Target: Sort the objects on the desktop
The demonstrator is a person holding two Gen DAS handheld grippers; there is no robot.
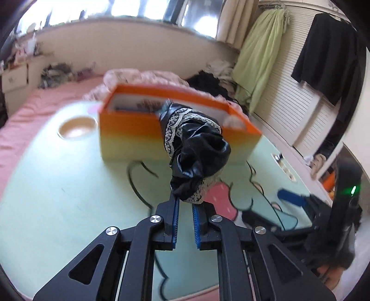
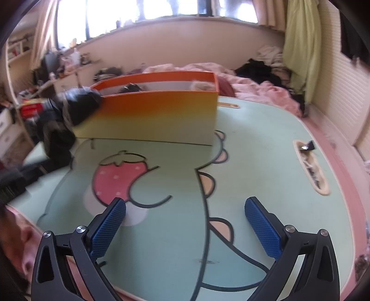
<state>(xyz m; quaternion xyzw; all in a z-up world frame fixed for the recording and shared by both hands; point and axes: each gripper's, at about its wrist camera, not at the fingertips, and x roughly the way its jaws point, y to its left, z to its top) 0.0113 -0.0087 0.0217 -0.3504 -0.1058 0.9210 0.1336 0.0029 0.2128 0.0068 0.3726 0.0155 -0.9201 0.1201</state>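
You've got blown-out daylight from the windows [image 1: 138, 11] up top, heavy fisheye bending at the edges, and motion blur smearing the orange box [image 1: 175, 129].

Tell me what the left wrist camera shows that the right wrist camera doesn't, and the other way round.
Only the left wrist view shows the left gripper shut on the black lace-trimmed scrunchie, and a round cup recess in the table.

Only the right wrist view shows the right gripper's jaws wide open with nothing between them, and a person's hand at the left edge.

Both show the orange box, the scrunchie, the strawberry print and the table's slot.
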